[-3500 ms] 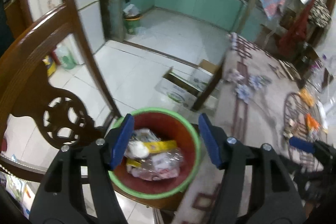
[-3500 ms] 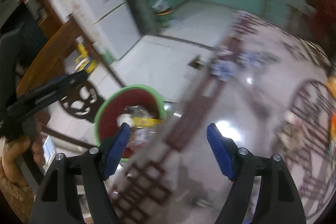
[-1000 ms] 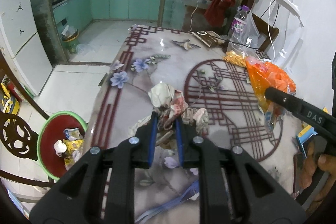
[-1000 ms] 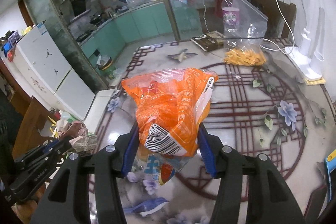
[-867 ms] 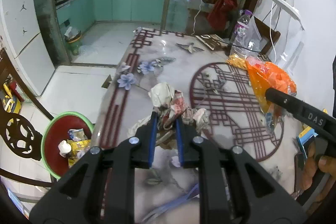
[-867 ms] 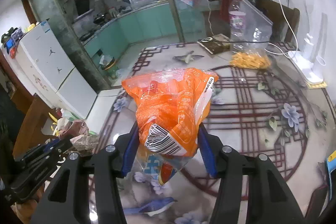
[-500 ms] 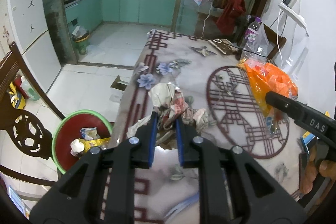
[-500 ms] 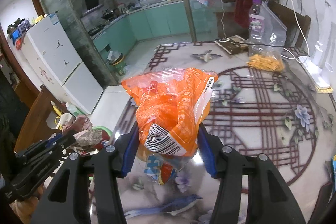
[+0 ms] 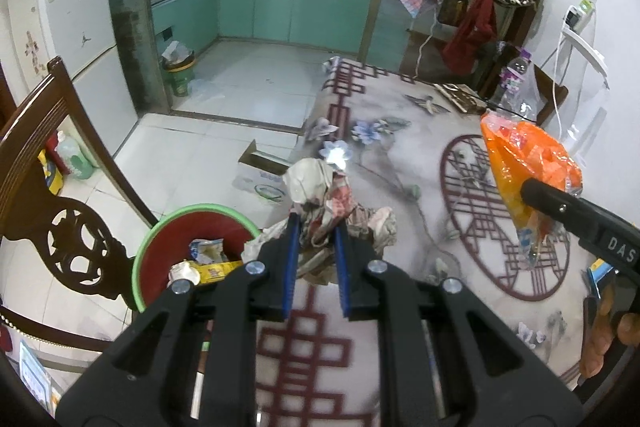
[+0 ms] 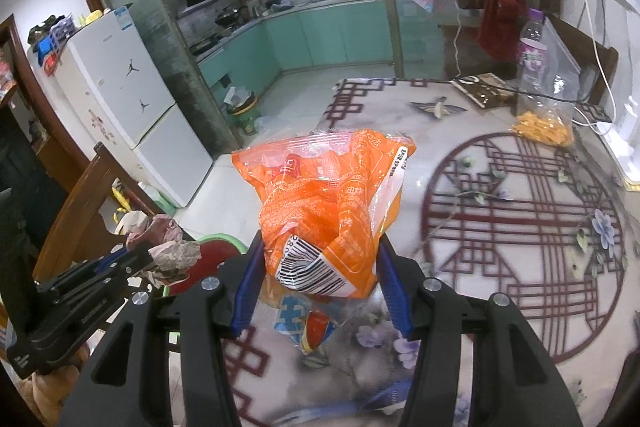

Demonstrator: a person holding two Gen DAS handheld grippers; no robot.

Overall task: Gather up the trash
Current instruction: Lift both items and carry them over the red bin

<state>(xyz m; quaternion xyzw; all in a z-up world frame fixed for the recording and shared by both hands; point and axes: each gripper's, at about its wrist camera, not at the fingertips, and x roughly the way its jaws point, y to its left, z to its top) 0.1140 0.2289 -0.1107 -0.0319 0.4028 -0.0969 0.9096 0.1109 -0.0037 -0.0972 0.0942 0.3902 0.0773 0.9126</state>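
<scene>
We see the left claw [image 9: 314, 251] clamped on a crumpled wad of paper trash [image 9: 332, 203], held above the patterned surface [image 9: 400, 155] near its edge, just beside the red bin with the green rim [image 9: 160, 247] that stands on the wooden chair [image 9: 60, 211]; wrappers already lie in the bin. Our right claw [image 10: 320, 291] is closed on an orange plastic bag [image 10: 324, 195], its blue pads pressing both sides; a barcode label shows on the bag, and its small printed characters we cannot read. In the left view the right claw's black arm bears the letters "DAS". The white fridge [image 10: 120, 83] carries jumping-figure stickers.
</scene>
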